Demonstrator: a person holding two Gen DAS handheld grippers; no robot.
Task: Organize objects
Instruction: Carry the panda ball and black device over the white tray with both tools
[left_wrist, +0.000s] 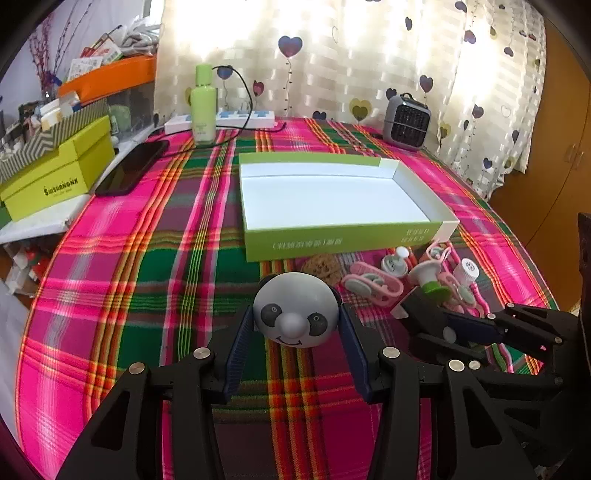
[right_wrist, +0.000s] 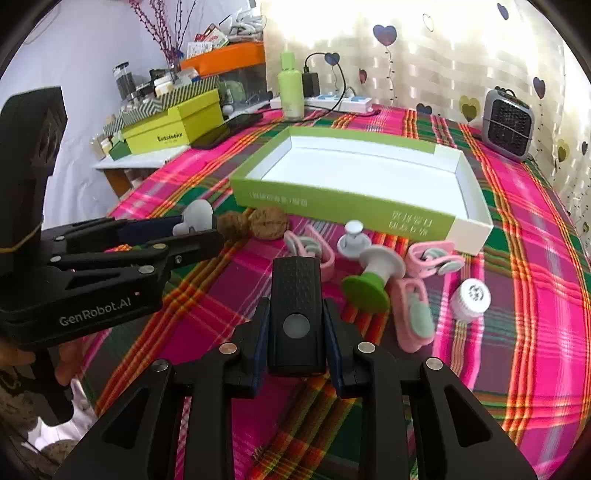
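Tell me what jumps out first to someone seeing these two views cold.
First, the loud pink-and-green plaid tablecloth, with an empty green-sided box open at its middle. Then the loads: the left hand-held gripper clamps a grey panda-face ball, and the right hand-held gripper grips a black rectangular device. Small pink clips and walnuts lie scattered in front of the box.

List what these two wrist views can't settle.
- Panda head, left wrist view: its underside is hidden, so touching the plaid cloth or lifted is unclear.
- Black device, right wrist view: its near end is covered by the right gripper.
- Green box: side print too small and inverted to read.
- Pink clips: overlapping, count uncertain.
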